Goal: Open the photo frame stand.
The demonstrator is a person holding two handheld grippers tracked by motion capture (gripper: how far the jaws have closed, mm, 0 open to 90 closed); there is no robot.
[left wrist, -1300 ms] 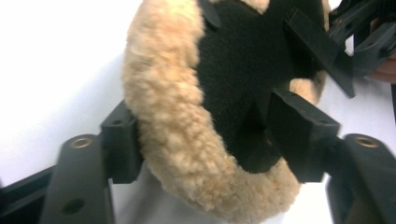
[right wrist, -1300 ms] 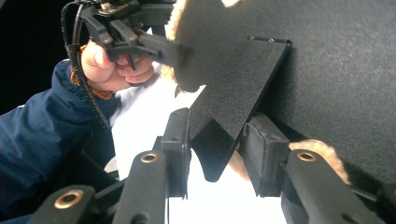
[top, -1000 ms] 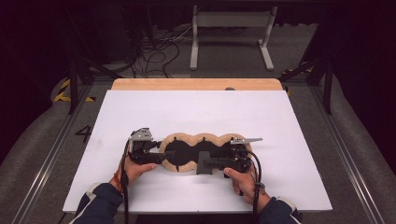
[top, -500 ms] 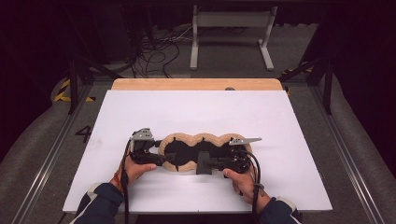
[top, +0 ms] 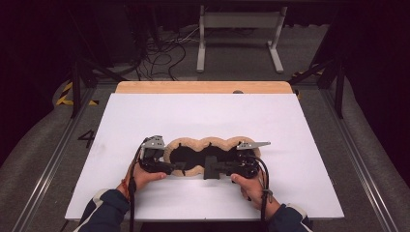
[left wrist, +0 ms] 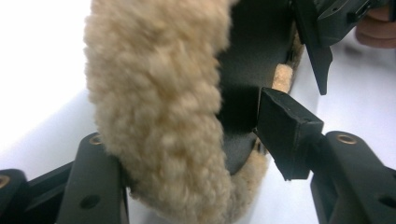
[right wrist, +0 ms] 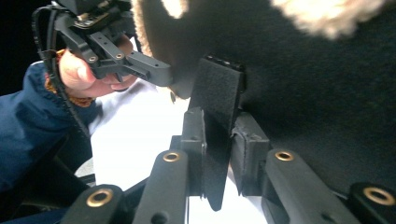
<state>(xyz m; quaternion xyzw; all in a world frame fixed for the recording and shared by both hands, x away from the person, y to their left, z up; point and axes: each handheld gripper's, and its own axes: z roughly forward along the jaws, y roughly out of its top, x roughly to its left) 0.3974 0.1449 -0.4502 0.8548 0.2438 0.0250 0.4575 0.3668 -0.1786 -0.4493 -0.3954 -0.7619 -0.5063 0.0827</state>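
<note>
A three-lobed pad with a tan fleece rim (top: 212, 142) and black lining (left wrist: 243, 56) lies on the white board (top: 203, 111). My left gripper (top: 178, 167) is at its left end. Its jaws have just been closing, and in the left gripper view they (left wrist: 196, 149) press on the thick fleece rim (left wrist: 154, 116) from both sides. My right gripper (top: 211, 169) reaches in from the right along the pad's near edge. In the right gripper view it (right wrist: 217, 154) is shut on a black strap (right wrist: 217, 93) that stands up between its pads.
The board's wooden far edge (top: 203, 87) lies beyond the pad. On the floor behind are cables (top: 159, 53) and a white metal stand (top: 239, 29). Metal rails (top: 53, 164) run along both sides of the board.
The left gripper has shifted slightly at the pad's left end. The right gripper and its strap have kept still.
</note>
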